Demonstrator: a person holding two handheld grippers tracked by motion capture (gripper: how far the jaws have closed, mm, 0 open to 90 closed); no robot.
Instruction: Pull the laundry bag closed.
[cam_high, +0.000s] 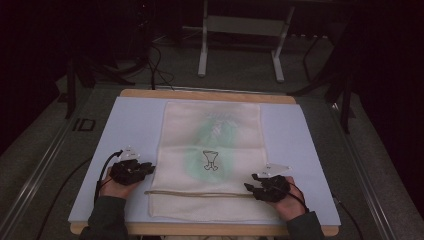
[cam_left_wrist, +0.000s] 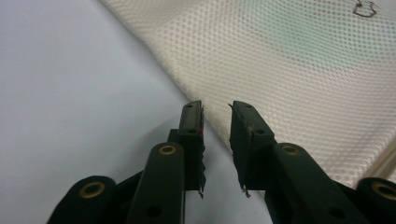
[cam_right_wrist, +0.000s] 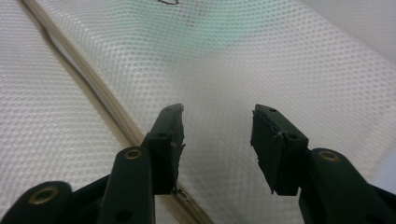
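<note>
On the bench (cam_high: 100, 150), a white board on a wooden top, we have a cream mesh laundry bag (cam_high: 210, 145) lying flat, its length running from 12 o'clock to 6 o'clock. It is the largest item and the one container in play. Something green shows through the mesh (cam_high: 200, 145) around the bag's middle, so we judge that a soft item lies inside; its kind cannot be told. A small black emblem (cam_high: 211, 160) is printed on the front. A beige zipper band (cam_high: 200, 193) crosses the bag near its 6 o'clock end.

Left claw (cam_high: 150, 167) sits at the bag's 9 o'clock edge. In the left gripper view its jaws stand at a narrow gap (cam_left_wrist: 217, 114) with the mesh edge just past the tips; nothing is clamped. Right claw (cam_high: 251, 181) rests over the bag at 4 o'clock beside the zipper band, jaws wide (cam_right_wrist: 217, 121), holding nothing.

Risks, as we judge them:
- The left claw may close on bare board and miss the thin mesh edge.
- It may pinch one layer only, so the bag opens or twists when lifted.
- Jaw teeth may snag the mesh.
- An uneven pull by the two claws could shift the contents.
</note>
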